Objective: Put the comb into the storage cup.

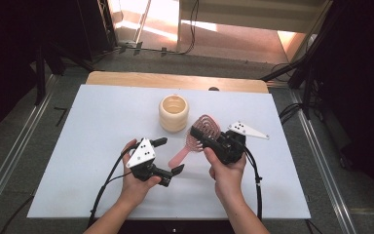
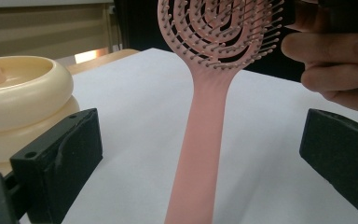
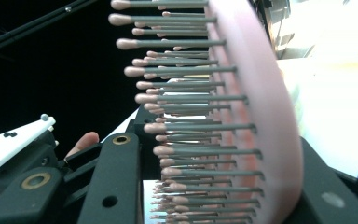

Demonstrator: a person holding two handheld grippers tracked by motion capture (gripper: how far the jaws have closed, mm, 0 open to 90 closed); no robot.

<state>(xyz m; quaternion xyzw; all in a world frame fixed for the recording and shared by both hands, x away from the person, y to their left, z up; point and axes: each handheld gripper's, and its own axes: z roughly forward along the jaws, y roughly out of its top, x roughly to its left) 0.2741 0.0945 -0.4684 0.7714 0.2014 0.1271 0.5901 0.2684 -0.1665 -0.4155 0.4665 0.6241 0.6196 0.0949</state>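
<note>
A pink hairbrush [image 1: 208, 124] is held just above the white table, head up and to the right, handle slanting down to the left. My right gripper [image 1: 199, 135] is shut on the brush head; in the right gripper view its jaws [image 3: 221, 186] clamp the bristled head [image 3: 261, 107] from both sides. My left gripper [image 1: 169, 156] stands open around the lower handle. In the left gripper view the handle [image 2: 205, 135] runs up the middle between the two wide-apart jaws [image 2: 205, 147], touching neither.
A cream ribbed cup [image 1: 174, 113] stands upright just behind the brush, close to the left jaw in the left gripper view [image 2: 23, 98]. The white table top [image 1: 102, 126] lies bare to the left and in front. A wooden edge runs along the back.
</note>
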